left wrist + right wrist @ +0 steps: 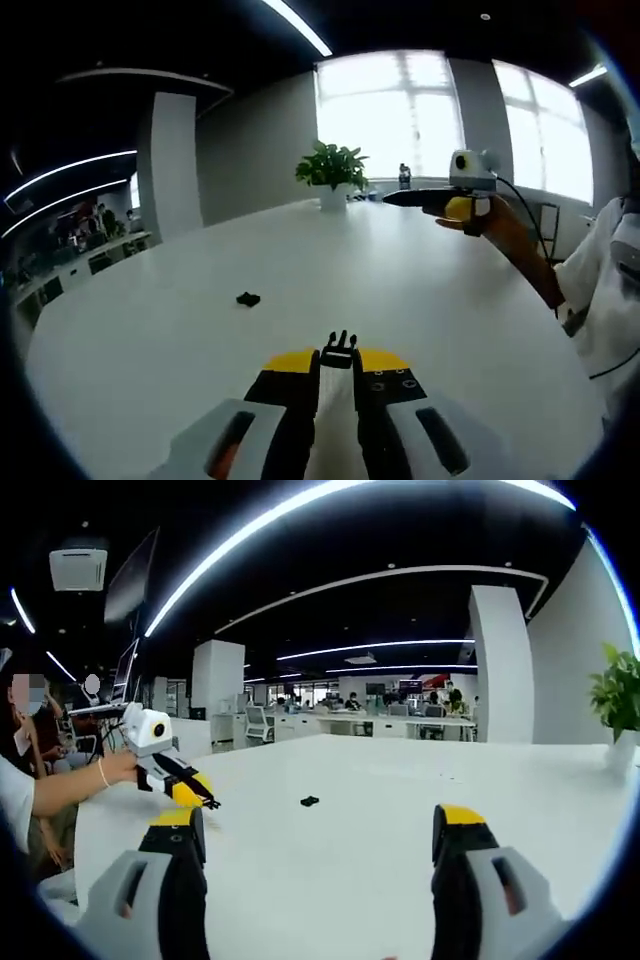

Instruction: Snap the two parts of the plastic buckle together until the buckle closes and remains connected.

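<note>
My left gripper is shut on a black pronged buckle part, which sticks out past its yellow-tipped jaws, just above the white table. The other black buckle part lies loose on the table, ahead and to the left. A hand holds my right gripper in the air at the upper right. In the right gripper view, my right gripper stands wide open with nothing between its jaws. That view has the loose buckle part on the table and the left gripper to its left, a small black piece at its tip.
A potted plant in a white pot stands at the table's far edge by the windows, and is also at the right in the right gripper view. The person's white sleeve is at the right. Office desks and people fill the background.
</note>
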